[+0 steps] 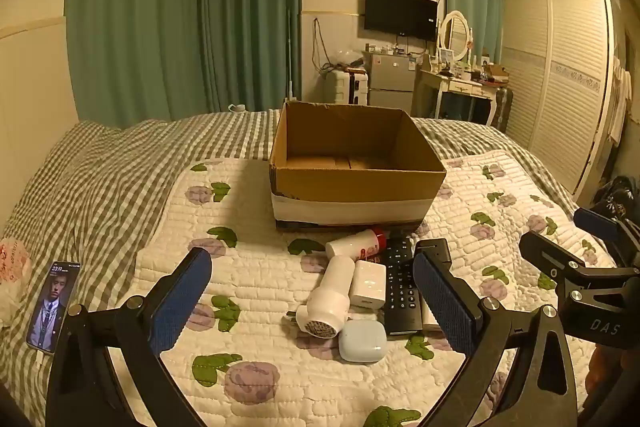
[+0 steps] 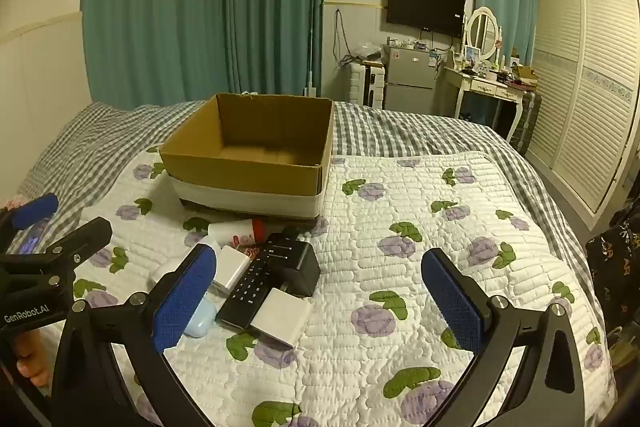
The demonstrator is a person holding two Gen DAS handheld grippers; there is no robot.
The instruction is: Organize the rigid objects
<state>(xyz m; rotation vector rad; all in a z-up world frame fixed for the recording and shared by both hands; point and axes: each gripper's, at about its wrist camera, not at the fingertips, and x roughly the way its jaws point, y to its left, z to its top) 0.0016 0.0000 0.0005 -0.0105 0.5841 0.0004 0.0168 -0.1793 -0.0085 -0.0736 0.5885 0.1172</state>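
An open cardboard box [image 1: 356, 183] [image 2: 248, 175] stands empty on the floral quilt. In front of it lies a cluster: a white bottle with a red cap [image 1: 356, 245] [image 2: 236, 231], a white handheld device [image 1: 330, 297], a white charger block [image 1: 368, 283] [image 2: 230, 267], a black remote [image 1: 400, 287] [image 2: 256, 283], a pale blue case [image 1: 362, 341] [image 2: 200, 319], a black box [image 2: 300, 263] and a white flat box [image 2: 282, 317]. My left gripper [image 1: 312, 295] is open above the cluster. My right gripper [image 2: 316, 295] is open, just right of it.
A phone [image 1: 52, 307] lies on the checked bedspread at the left. The right gripper's body [image 1: 592, 275] shows at the right edge of the left wrist view. The bed's right edge drops toward a wardrobe [image 2: 588, 87]. A dresser [image 2: 488, 87] stands beyond the bed.
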